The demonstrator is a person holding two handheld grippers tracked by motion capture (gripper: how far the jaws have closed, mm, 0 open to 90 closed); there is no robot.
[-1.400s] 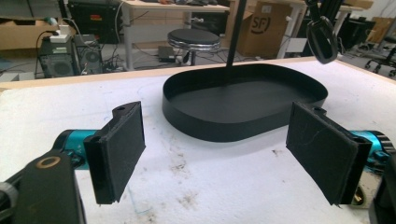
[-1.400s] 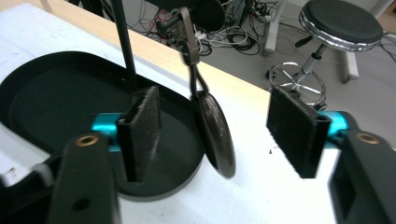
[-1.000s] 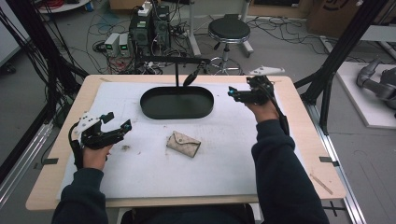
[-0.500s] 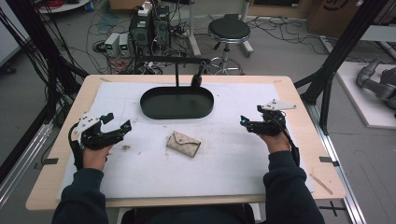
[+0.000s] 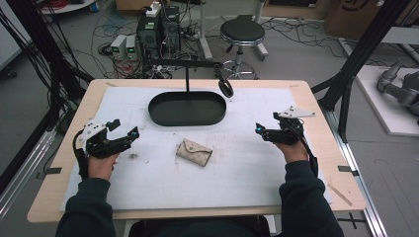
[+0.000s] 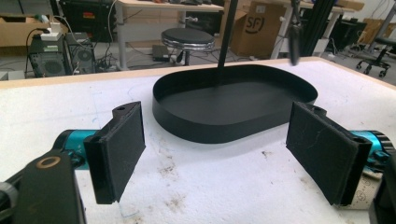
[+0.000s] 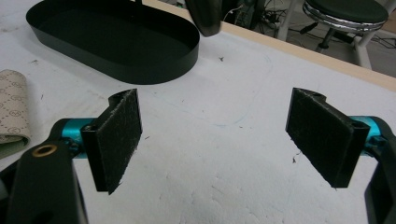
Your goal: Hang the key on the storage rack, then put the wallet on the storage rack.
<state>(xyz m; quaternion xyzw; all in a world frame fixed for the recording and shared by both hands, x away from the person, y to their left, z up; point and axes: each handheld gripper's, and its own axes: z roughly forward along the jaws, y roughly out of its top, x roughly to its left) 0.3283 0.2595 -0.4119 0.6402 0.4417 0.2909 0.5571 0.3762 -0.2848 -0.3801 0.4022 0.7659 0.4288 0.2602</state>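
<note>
- Work at the white-covered surface [image 5: 247, 173] appears barely begun: the small patterned pouch [image 5: 194, 152] lies flat near the middle, well apart from both tools and touched by neither.
- The left tongs [image 5: 123, 131] rest at the person's left with jaws spread wide and nothing between them; the gripper view shows bare stained covering between the pads.
- The right tongs [image 5: 258, 130] sit at the right, jaws likewise wide apart and empty; the pouch [image 7: 11, 109] shows at the left edge of that view.
- The black oval tray [image 5: 188, 108] stands empty behind the pouch, a thin post rising at its far side with a dark ring-shaped piece [image 5: 226, 88] hanging beside it.
- Judging by the layout, every step of picking up the pouch remains.
- Count: one pouch, one tray, two tongs, one stool [image 5: 242, 32] beyond the surface.
</note>
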